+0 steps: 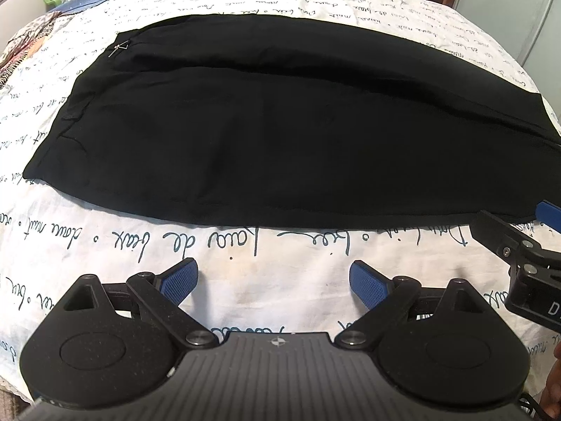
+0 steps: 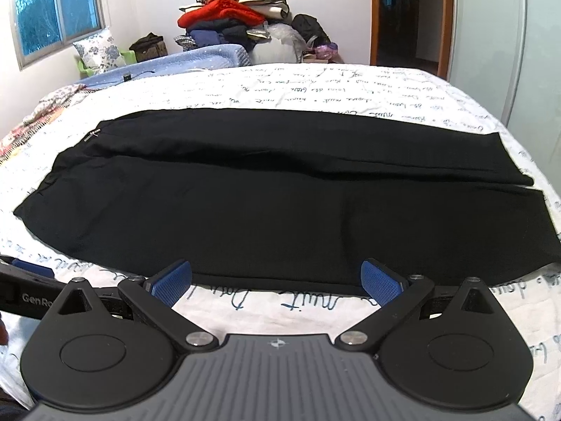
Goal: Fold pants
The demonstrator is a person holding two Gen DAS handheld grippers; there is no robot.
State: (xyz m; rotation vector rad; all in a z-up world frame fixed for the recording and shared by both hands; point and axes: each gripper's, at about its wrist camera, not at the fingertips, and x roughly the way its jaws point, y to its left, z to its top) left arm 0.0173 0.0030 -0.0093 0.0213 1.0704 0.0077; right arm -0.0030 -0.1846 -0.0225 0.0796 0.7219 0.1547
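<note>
Left wrist view, nearest: the left gripper (image 1: 274, 282) is seen with its blue-padded fingers (image 1: 179, 282) spread wide, nothing held between them, above bare printed bedsheet (image 1: 273, 301).
Left wrist view, right edge: part of the right gripper (image 1: 519, 245) is seen just beside the near edge of the pants, one blue pad visible; whether it touches the cloth cannot be told from here.
Right wrist view, nearest: the right gripper (image 2: 276, 282) is shown with its jaws wide apart and empty; its blue pads (image 2: 380, 282) are placed at the near hem line of the pants.
Right wrist view, left edge: a piece of the left gripper (image 2: 24, 289) is seen low over the sheet.
Pants: the black pants (image 2: 280, 207) are laid flat and lengthwise across the bed, waist end to the left, both legs extended to the right, side by side (image 1: 280, 129).
Sheet: a white bedsheet (image 2: 315, 84) printed with handwriting is spread beneath.
Far side: a floral pillow (image 2: 100, 51) is set near a window (image 2: 52, 10).
Farthest: a pile of clothes (image 2: 238, 14) is stacked beyond the bed.
</note>
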